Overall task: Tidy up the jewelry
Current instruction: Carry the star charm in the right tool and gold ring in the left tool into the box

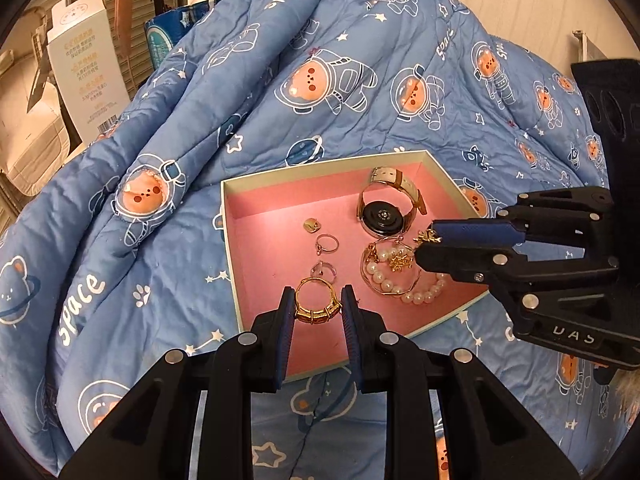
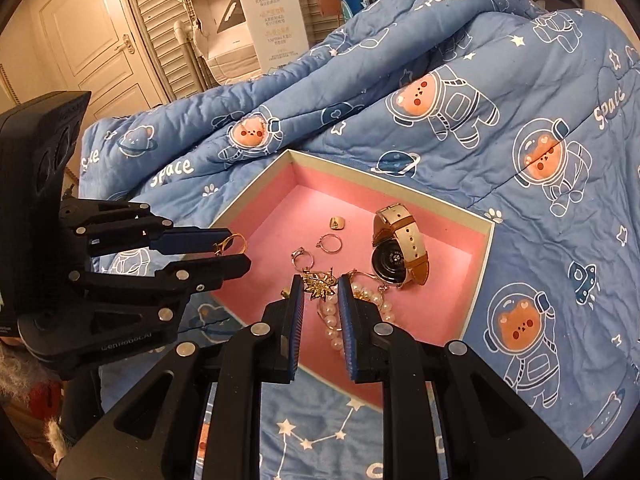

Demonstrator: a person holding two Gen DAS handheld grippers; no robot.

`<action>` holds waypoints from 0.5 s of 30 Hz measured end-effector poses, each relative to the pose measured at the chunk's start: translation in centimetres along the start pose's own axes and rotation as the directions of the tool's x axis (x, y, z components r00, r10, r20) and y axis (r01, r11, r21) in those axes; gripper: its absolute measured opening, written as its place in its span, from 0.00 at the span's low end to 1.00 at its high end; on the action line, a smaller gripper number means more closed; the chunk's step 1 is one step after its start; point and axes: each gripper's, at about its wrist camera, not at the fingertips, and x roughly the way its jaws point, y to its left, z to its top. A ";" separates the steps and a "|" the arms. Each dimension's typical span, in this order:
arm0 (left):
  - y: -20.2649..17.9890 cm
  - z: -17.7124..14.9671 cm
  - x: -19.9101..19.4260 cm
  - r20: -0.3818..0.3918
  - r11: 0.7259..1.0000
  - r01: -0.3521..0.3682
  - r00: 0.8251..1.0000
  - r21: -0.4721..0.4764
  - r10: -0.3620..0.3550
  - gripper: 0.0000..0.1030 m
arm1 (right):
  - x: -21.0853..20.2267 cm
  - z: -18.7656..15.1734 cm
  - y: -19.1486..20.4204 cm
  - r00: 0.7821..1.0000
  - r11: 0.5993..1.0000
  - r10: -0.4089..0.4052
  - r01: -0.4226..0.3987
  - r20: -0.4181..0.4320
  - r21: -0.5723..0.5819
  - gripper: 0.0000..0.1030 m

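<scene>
- On the bed, over the blue astronaut-bear quilt (image 1: 360, 92), sits the open pink-lined box (image 1: 264, 240) that holds your jewelry.
- Your left gripper (image 1: 318, 304) is clamped on a chunky gold ring (image 1: 316, 300), pinched between its two blue pads at the box's near edge; in the right wrist view the same ring (image 2: 232, 242) shows at that gripper's tips (image 2: 236, 250).
- Your right gripper (image 2: 318, 292) has its blue pads on either side of a gold flower-shaped piece (image 2: 320, 285), right above the pearl bracelet (image 2: 340, 316). Whether the pads actually press on the piece, you cannot tell from these views; in the left wrist view the jaws (image 1: 424, 244) sit nearly together with a gold bit at their tips.
- Inside the box, the watch with the cream and tan strap (image 1: 390, 202) lies on its side toward the far right corner.
- Near the middle lie a small gold square piece (image 1: 311, 225), a thin ring (image 1: 327, 243) and a small silver ring (image 1: 323, 269), each apart from the others.
- Pearl bracelet and gold bangle (image 1: 394, 276) lie tangled together just beside the watch.
</scene>
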 end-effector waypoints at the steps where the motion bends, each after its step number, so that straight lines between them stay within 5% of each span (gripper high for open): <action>1: -0.1 0.2 0.3 -0.010 1.000 0.003 1.000 0.007 -0.003 0.22 | 0.3 0.2 -0.1 1.000 1.000 -0.001 0.001 -0.008 0.002 0.17; 15: -0.3 0.5 2.9 -0.119 0.999 0.026 0.993 0.035 -0.022 0.22 | 4.1 1.7 -1.2 0.995 0.999 0.021 -0.017 -0.100 0.047 0.17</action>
